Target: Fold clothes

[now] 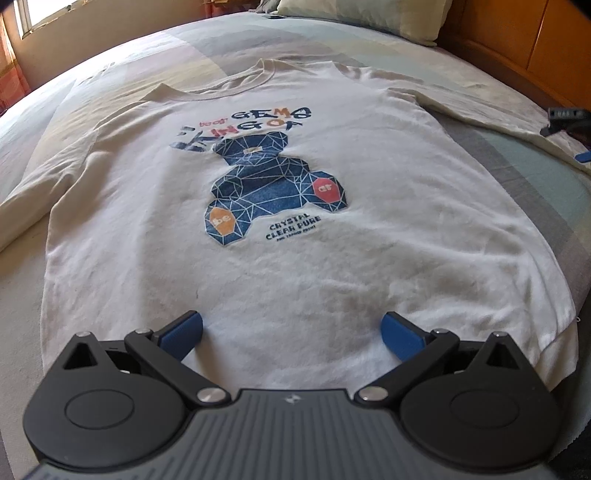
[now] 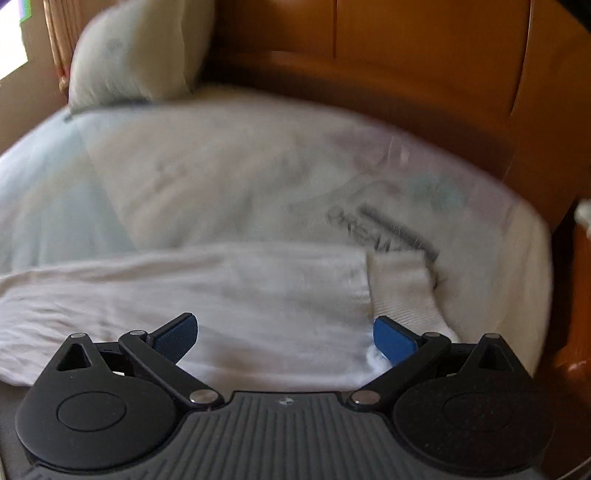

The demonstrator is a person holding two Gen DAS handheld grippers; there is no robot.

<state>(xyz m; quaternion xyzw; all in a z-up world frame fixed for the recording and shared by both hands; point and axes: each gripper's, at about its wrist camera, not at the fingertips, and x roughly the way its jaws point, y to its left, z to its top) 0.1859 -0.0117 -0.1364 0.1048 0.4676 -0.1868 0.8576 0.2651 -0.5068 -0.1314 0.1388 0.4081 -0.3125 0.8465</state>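
The shirt (image 1: 288,206) lies flat and face up on the bed (image 1: 517,155), not yet folded, with the left gripper (image 1: 291,334) and right gripper (image 2: 284,338) both spread wide, holding nothing.

Bed (image 1: 110,48) with pale sheet, white sweatshirt (image 1: 369,221) spread flat, pillow (image 1: 362,14)

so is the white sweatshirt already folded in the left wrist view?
No, the white long-sleeved sweatshirt with the blue bear print lies spread flat, print up, on the bed, both sleeves out to the sides.
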